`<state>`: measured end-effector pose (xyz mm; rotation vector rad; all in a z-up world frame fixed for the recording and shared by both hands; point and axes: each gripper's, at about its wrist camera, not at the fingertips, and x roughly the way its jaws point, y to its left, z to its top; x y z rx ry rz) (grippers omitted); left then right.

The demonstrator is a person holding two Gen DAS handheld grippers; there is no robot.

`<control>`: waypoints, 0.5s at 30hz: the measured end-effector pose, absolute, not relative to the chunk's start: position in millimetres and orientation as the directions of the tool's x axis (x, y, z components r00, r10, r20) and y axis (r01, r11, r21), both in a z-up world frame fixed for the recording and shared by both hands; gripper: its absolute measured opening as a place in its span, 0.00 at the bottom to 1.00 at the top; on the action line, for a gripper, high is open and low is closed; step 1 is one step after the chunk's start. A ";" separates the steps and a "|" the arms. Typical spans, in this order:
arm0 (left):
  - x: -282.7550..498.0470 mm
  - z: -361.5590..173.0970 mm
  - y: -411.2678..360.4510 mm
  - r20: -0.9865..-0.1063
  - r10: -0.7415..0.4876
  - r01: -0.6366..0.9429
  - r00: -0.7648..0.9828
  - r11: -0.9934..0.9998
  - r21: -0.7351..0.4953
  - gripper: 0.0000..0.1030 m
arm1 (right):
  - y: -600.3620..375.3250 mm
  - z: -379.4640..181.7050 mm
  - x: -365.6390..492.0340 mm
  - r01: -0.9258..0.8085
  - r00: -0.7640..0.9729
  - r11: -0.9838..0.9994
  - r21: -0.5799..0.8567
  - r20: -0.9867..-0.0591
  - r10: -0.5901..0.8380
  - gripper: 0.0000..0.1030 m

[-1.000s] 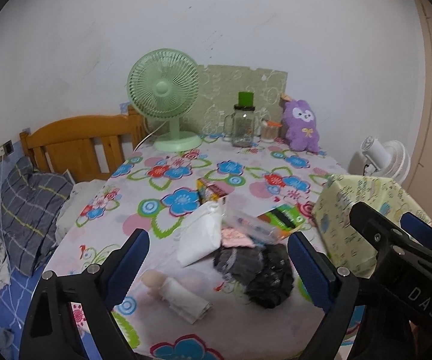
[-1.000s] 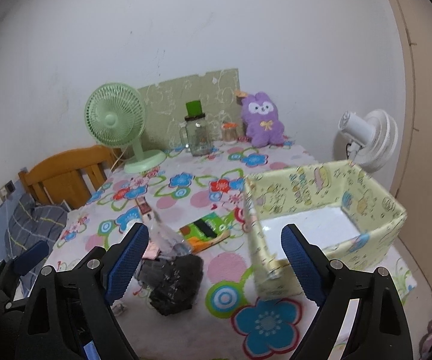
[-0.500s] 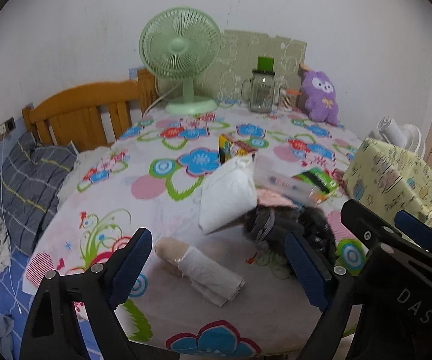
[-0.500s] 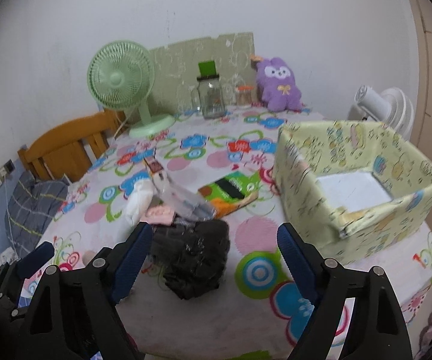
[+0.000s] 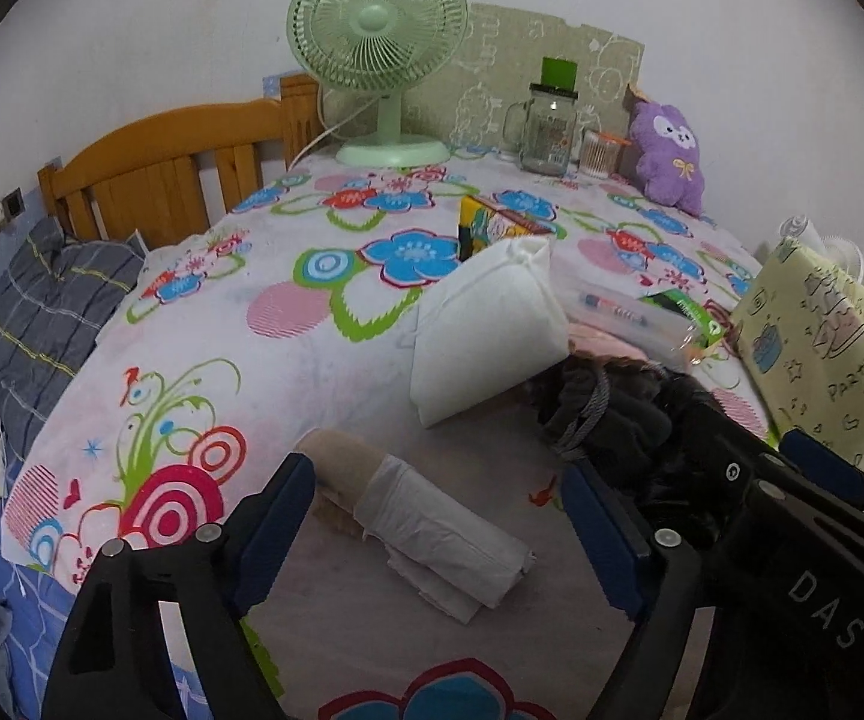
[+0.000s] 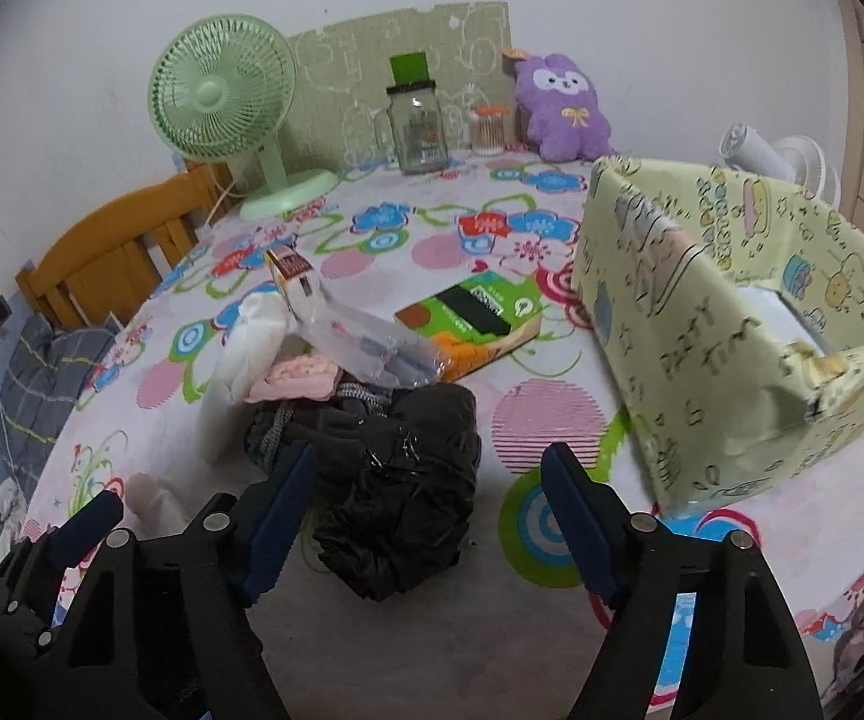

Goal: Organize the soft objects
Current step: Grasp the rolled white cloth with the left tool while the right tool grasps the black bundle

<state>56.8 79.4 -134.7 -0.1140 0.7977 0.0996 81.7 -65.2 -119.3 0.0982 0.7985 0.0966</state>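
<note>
A rolled beige and white cloth lies near the table's front edge. My left gripper hovers around it, jaws closing, pads clear of it. A white padded pouch leans behind the roll. A crumpled black garment sits in the middle of the pile; my right gripper straddles it with jaws closing, not pressing on it. A pink cloth and a clear plastic bag lie on the pile's far side. The yellow patterned box stands open on the right.
A green fan, glass jar, small cup and purple plush line the far edge. A green packet and a small carton lie mid-table. A wooden headboard and bedding are left.
Both grippers have come down and forward toward the pile and narrowed their jaws. The rolled cloth now sits between the left fingers, the black garment between the right ones.
</note>
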 end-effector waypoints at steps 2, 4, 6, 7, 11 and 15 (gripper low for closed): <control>59.9 -138.4 79.1 -0.726 0.051 -0.134 0.686 0.989 -0.057 0.79 | -63.6 -124.0 85.2 -0.051 0.680 0.991 0.122 -0.723 0.124 0.72; 62.4 -142.1 78.8 -0.735 0.045 -0.132 0.677 0.989 -0.061 0.72 | -62.7 -129.2 89.5 -0.045 0.661 0.992 0.119 -0.741 0.119 0.65; 65.1 -145.0 78.0 -0.743 0.040 -0.132 0.668 0.989 -0.066 0.66 | -63.1 -134.4 94.0 -0.045 0.638 0.990 0.134 -0.759 0.132 0.59; 66.3 -146.4 77.7 -0.749 0.038 -0.132 0.662 0.989 -0.067 0.61 | -63.4 -135.9 95.0 -0.041 0.633 0.989 0.143 -0.762 0.137 0.59; 67.6 -146.3 75.0 -0.744 0.057 -0.137 0.666 0.989 -0.047 0.46 | -60.5 -136.9 96.5 -0.052 0.627 0.989 0.140 -0.767 0.141 0.52; 69.3 -146.0 73.4 -0.742 0.050 -0.128 0.669 0.991 -0.049 0.29 | -56.4 -136.8 96.8 -0.059 0.626 0.990 0.131 -0.767 0.139 0.48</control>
